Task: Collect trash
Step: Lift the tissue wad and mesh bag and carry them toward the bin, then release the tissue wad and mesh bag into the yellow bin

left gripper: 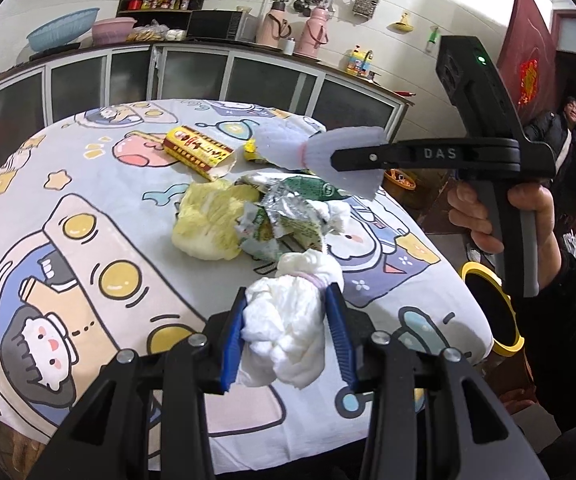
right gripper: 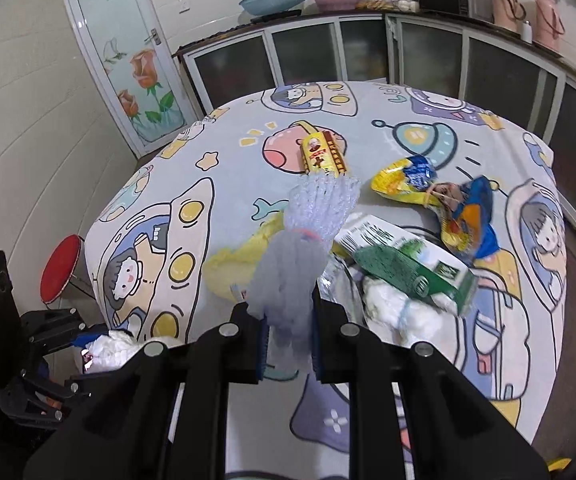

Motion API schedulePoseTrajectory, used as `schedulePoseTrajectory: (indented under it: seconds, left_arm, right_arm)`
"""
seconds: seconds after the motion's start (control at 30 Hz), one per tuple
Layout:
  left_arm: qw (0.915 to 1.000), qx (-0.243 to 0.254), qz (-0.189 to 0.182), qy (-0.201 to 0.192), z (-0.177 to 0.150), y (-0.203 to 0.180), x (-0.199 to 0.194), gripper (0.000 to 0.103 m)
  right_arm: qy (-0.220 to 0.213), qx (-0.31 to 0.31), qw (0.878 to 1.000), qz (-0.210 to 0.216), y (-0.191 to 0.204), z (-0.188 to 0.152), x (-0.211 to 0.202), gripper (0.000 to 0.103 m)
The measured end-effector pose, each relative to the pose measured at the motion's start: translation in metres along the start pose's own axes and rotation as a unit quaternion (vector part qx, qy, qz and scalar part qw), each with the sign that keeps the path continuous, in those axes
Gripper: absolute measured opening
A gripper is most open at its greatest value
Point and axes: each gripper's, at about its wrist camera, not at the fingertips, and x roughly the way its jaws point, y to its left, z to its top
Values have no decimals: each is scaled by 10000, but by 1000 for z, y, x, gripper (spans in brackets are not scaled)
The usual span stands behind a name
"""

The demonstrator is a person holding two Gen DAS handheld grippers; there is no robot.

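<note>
The left tongs are clenched on a crumpled white tissue wad, held above the near edge of the tabletop, which is covered with a cartoon-printed cloth. The right tongs are clamped on a pale purple foam net sleeve, lifted clear of the cloth; its flared end fans out past the blue pads. Seen from the left wrist, the right tongs reach in from the right side, with the person's hand wrapped around the grip.

Just beyond, around the middle of the tabletop, lies the heap of trash: a pale yellow cabbage leaf, torn foil-lined wrappers, a green and white carton resting on more white tissue. Toward the right edge sits a crumpled yellow and blue snack bag. Farther back, toward the far edge, a yellow and red box lies on its side, apart from the heap.

Off the right edge, down low, stands a yellow-rimmed bin.
</note>
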Motion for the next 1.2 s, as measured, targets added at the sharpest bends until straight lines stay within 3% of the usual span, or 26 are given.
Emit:
schedulePoseTrajectory:
  seconds: [0.43, 0.67, 0.87, 1.2]
  left_arm:
    - [9977, 524, -401, 149, 7, -55, 19, 36]
    - [9915, 985, -806, 256, 19, -100, 41, 36]
    - [9779, 1571, -1310, 431, 23, -158, 66, 36]
    - [9458, 2395, -2087, 668, 22, -265, 107, 36]
  right_arm:
    - [-345, 690, 9964, -342, -50, -59, -73, 17]
    - [-671, 1134, 9885, -745, -81, -105, -132, 17]
    - [-870, 1848, 9695, -1354, -120, -166, -183, 17]
    - [-1052, 3012, 9213, -2225, -171, -271, -251, 17]
